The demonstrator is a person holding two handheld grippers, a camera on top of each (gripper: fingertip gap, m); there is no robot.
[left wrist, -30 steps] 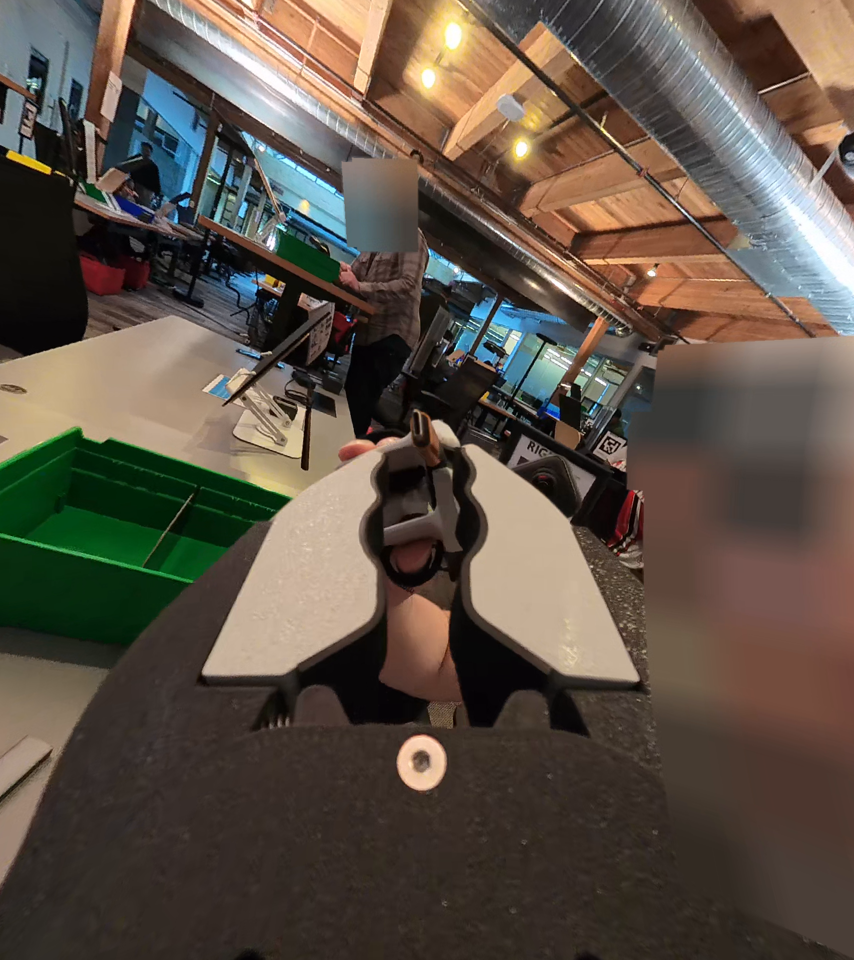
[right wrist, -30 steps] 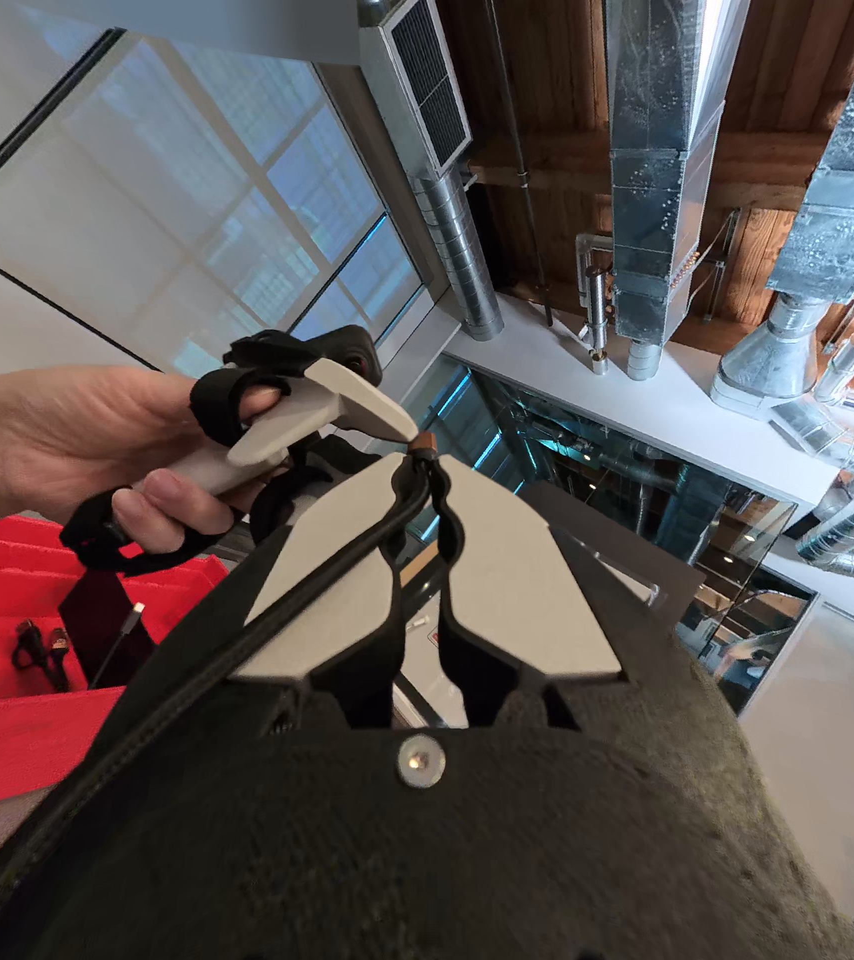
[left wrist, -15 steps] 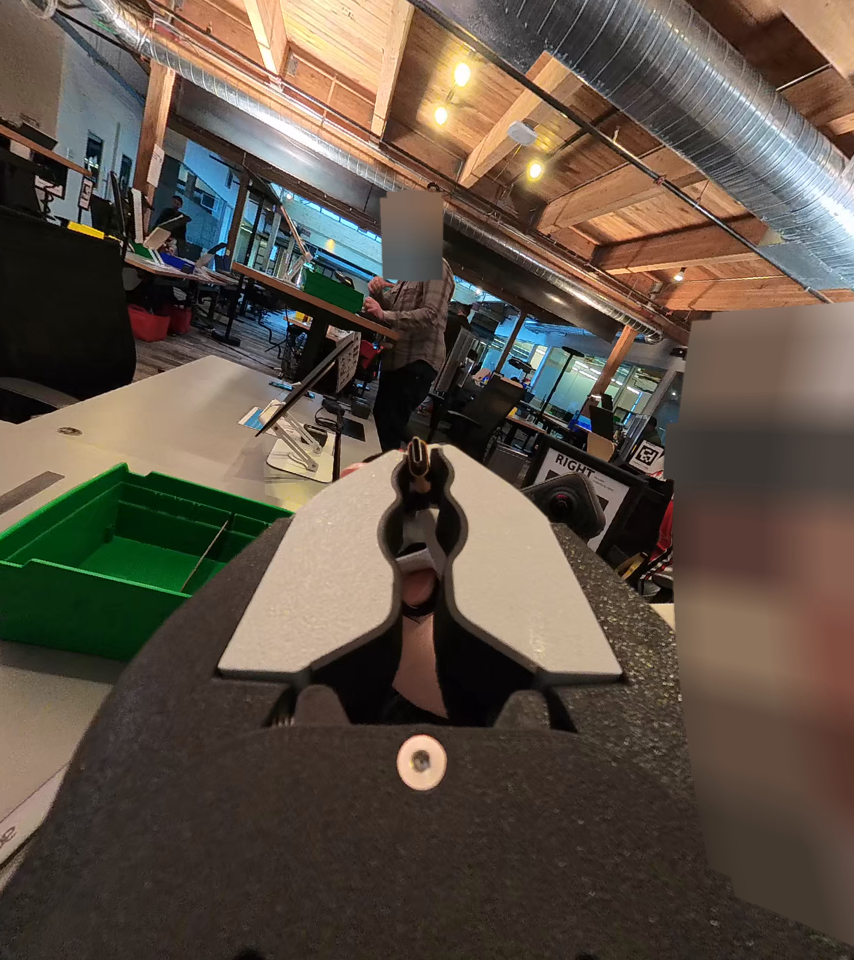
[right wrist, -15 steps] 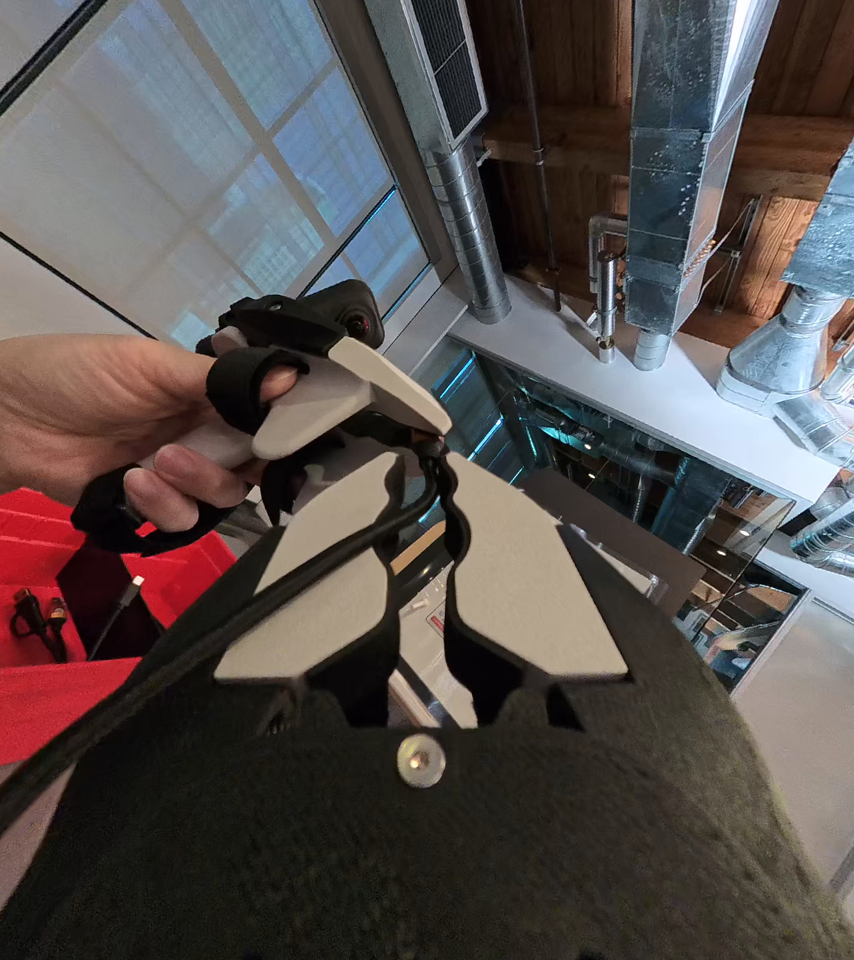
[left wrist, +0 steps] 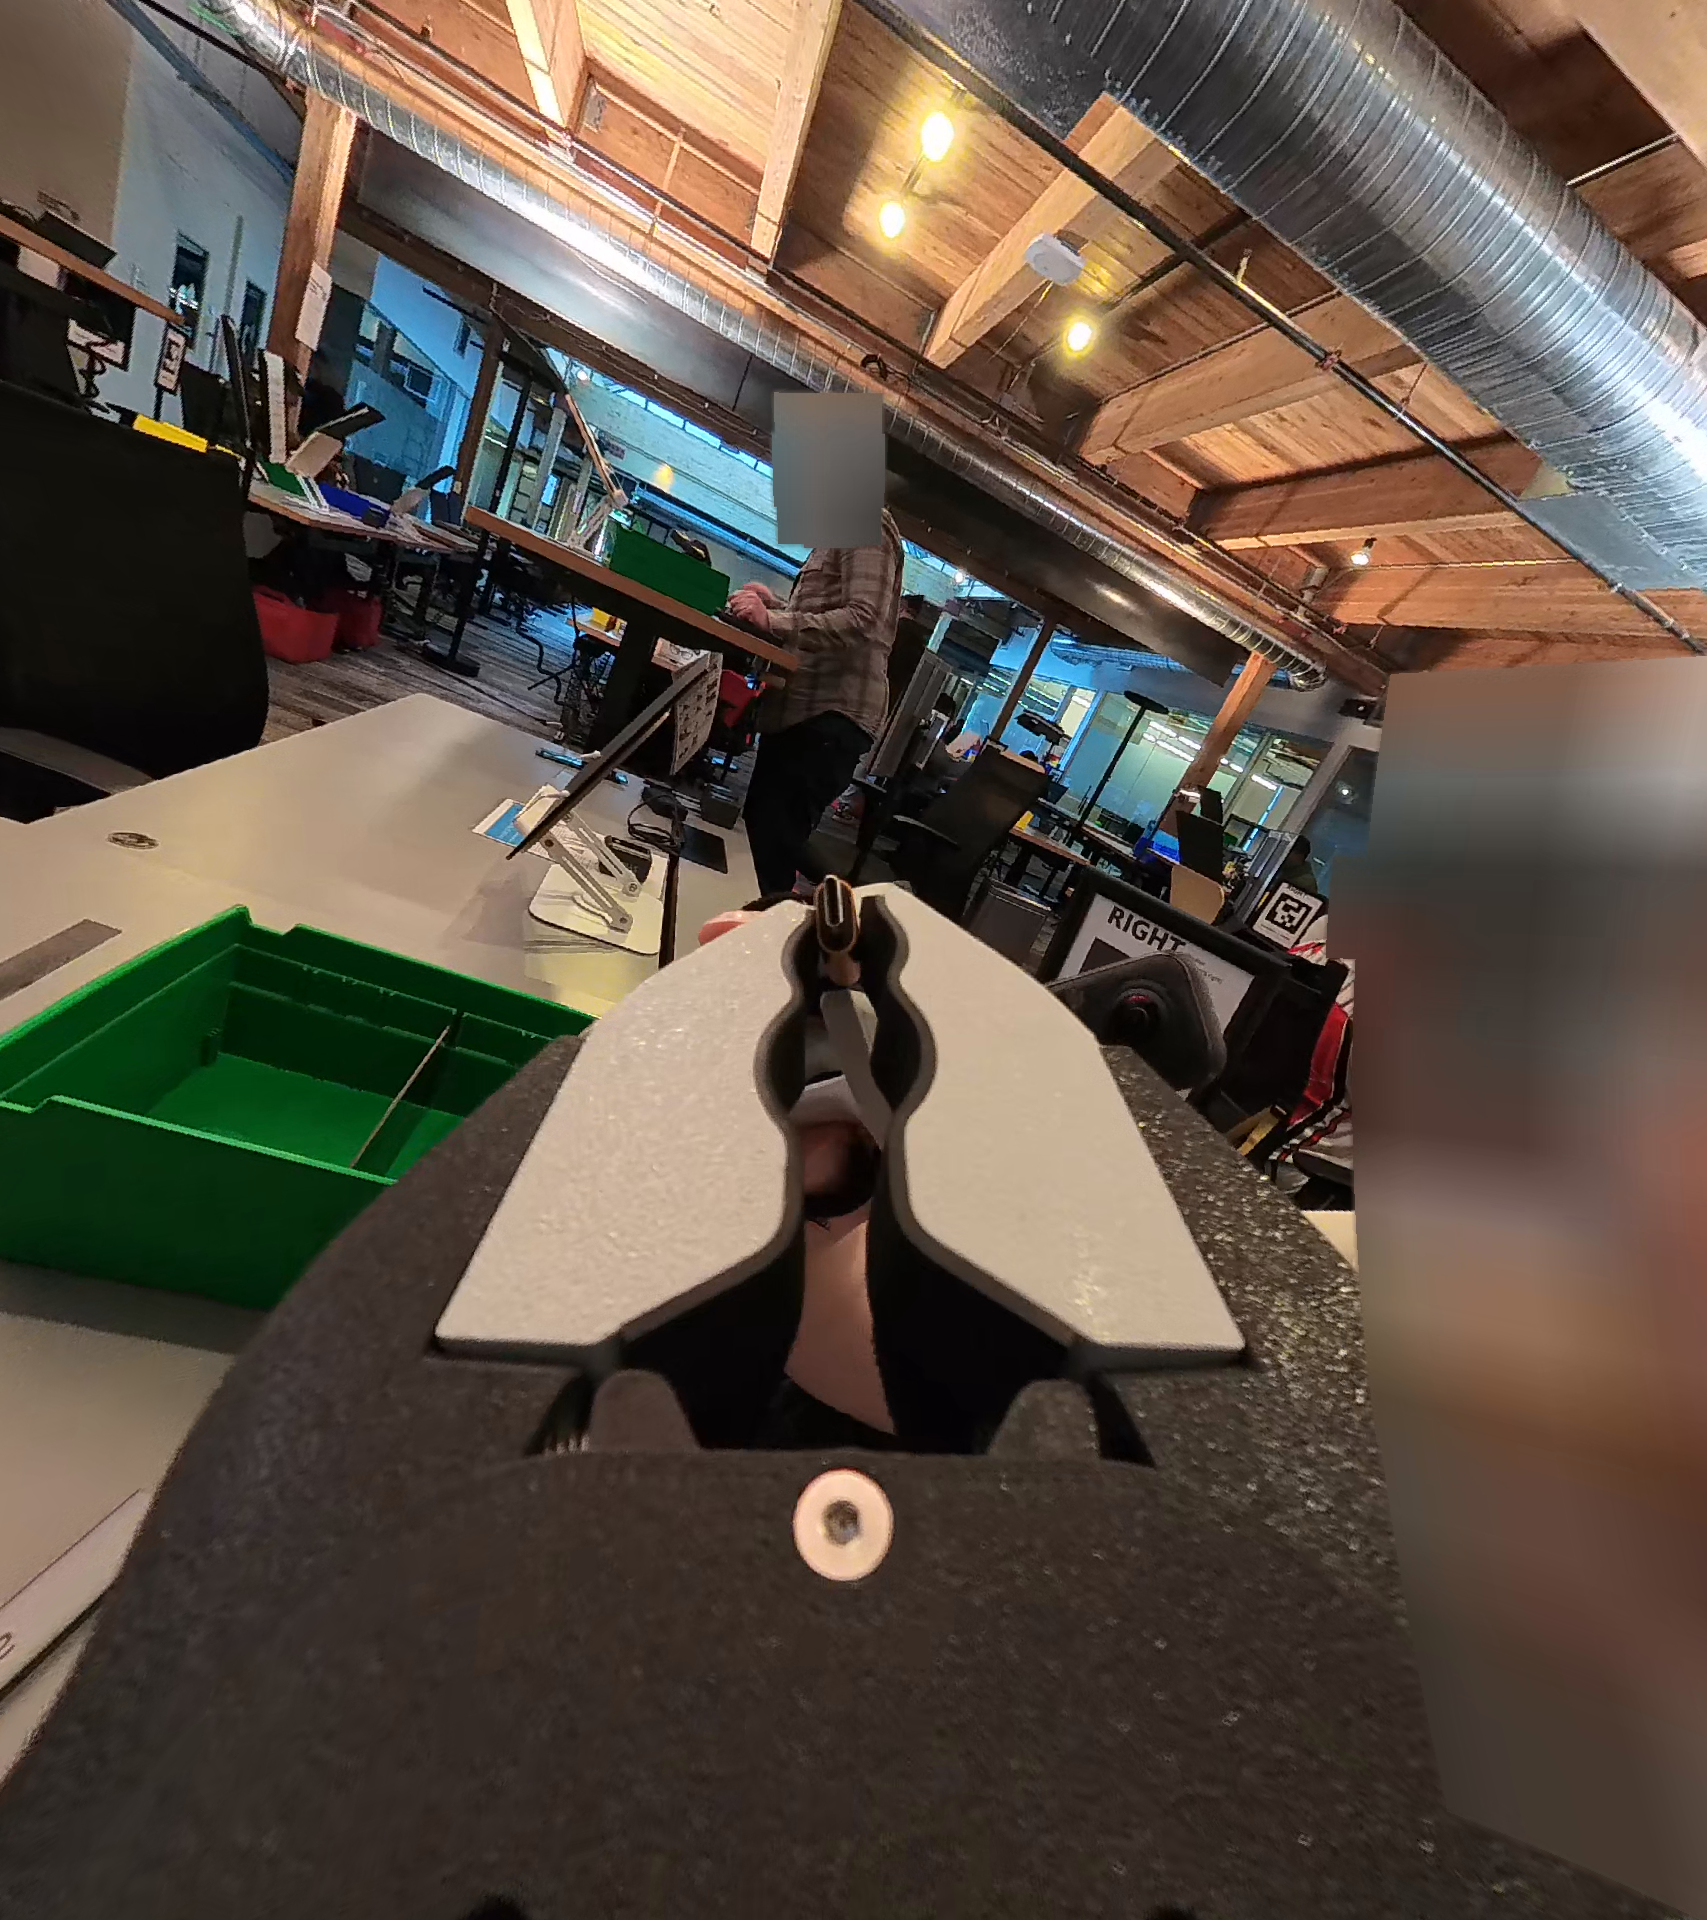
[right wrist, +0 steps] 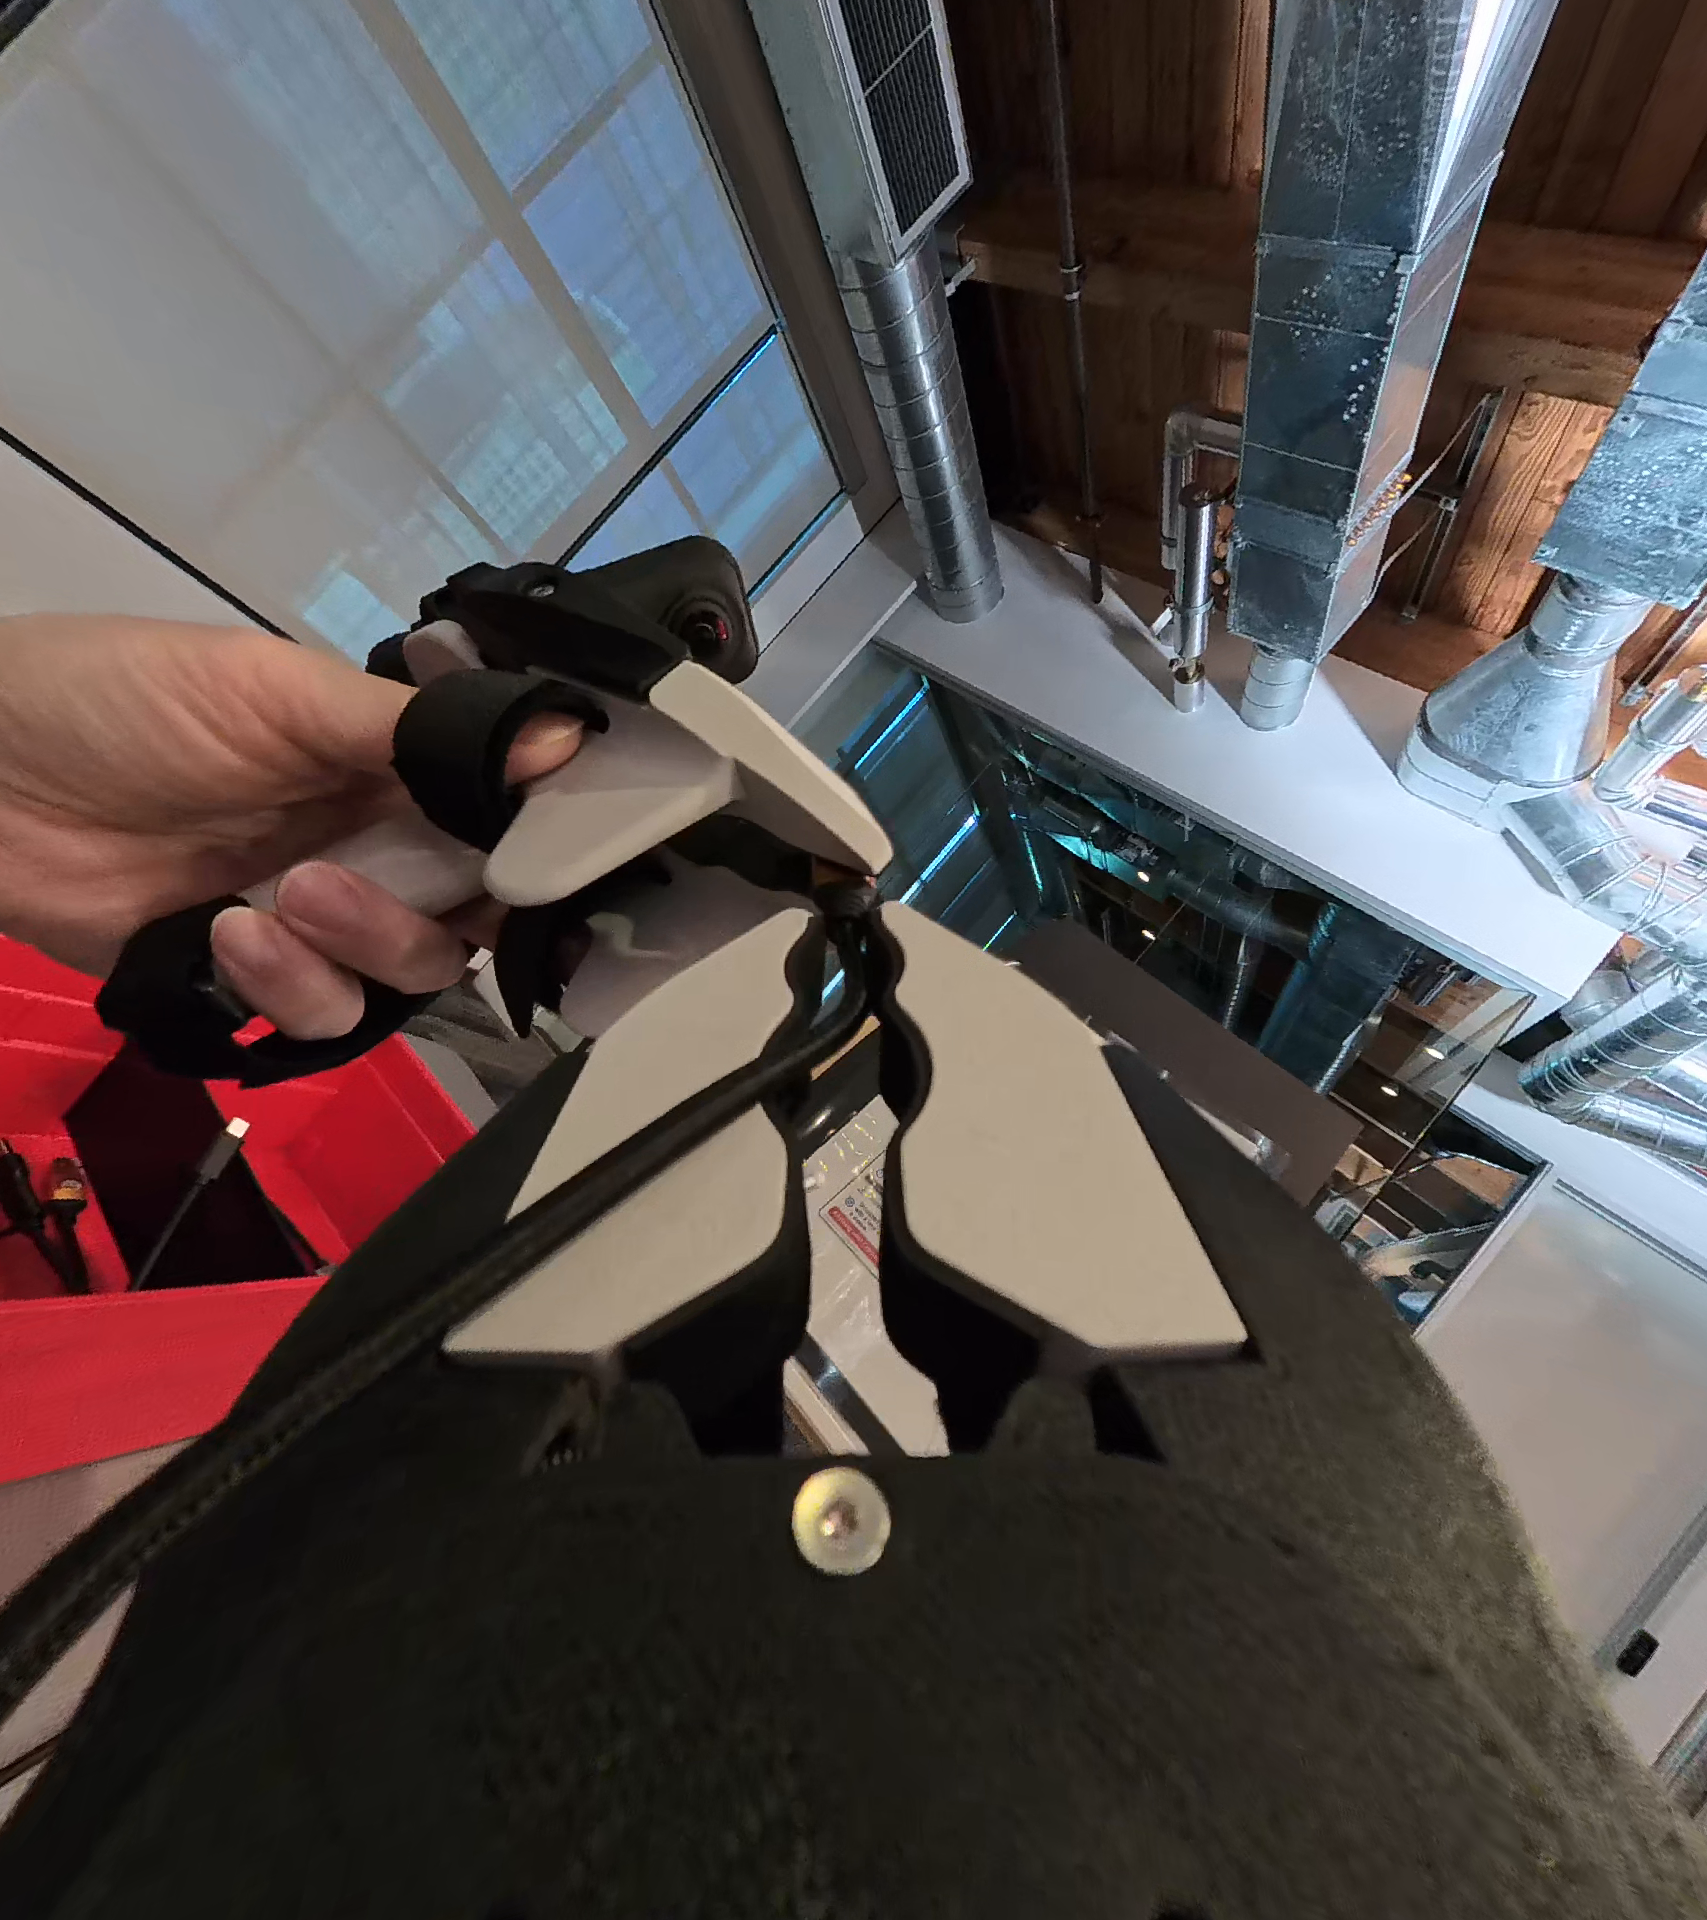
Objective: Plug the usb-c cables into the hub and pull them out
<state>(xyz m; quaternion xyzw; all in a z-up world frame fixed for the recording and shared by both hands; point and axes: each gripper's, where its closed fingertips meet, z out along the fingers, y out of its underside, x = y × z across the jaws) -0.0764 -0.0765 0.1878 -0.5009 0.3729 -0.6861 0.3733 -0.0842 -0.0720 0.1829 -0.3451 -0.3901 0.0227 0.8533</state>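
Observation:
In the left wrist view my left gripper (left wrist: 841, 940) is shut on a usb-c plug (left wrist: 834, 920) with a copper collar; the plug's metal mouth sticks out past the tips. In the right wrist view my right gripper (right wrist: 847, 920) is shut on the black braided usb-c cable (right wrist: 620, 1174), which runs from the lower left up through the jaws. The left gripper (right wrist: 859, 862), held in a hand (right wrist: 101, 779), meets the right gripper tip to tip there. Both are raised off the table. I see no hub.
A green bin (left wrist: 153, 1195) stands on the grey table (left wrist: 329, 821) to the left. A red bin (right wrist: 49, 1351) at lower left holds more cables (right wrist: 28, 1205). The right gripper's camera (left wrist: 1140, 1008) shows right of the left fingers. A person stands at a far desk (left wrist: 828, 675).
The left gripper has risen and come over the right gripper's tips, hiding the copper collar in the right wrist view. In the left wrist view the plug now sits at the very fingertips.

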